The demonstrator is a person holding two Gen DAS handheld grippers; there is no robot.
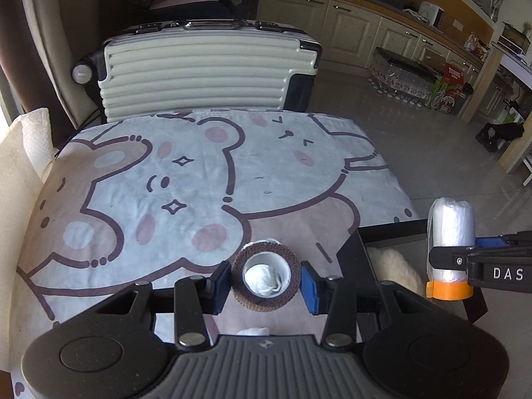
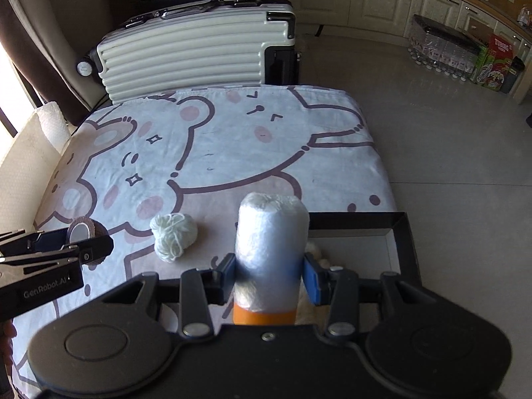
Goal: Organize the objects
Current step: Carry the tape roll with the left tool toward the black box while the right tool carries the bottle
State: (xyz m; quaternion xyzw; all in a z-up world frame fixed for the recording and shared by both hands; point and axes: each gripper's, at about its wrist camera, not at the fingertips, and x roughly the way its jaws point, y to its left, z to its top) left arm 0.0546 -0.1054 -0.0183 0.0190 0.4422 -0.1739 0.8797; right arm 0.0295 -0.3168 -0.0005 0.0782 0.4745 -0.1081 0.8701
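Brown tape roll point(image 1: 266, 279) clamped in left tongs point(image 1: 265, 282), plastic-wrapped roll point(image 2: 271, 249) clamped in right tongs point(image 2: 270, 277), both angled downward.

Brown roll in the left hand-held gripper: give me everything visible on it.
The brown roll is a short, wide cylinder of ribbed, fabric-like wrap on a pale hollow core. Its open end faces the left wrist camera, and through the core white yarn below shows. It is clamped across its sides by the blue pads of the left hand-held gripper, held clear above the bear-print cloth. In the right wrist view it shows partly behind that gripper's fingers. Nothing else touches it.
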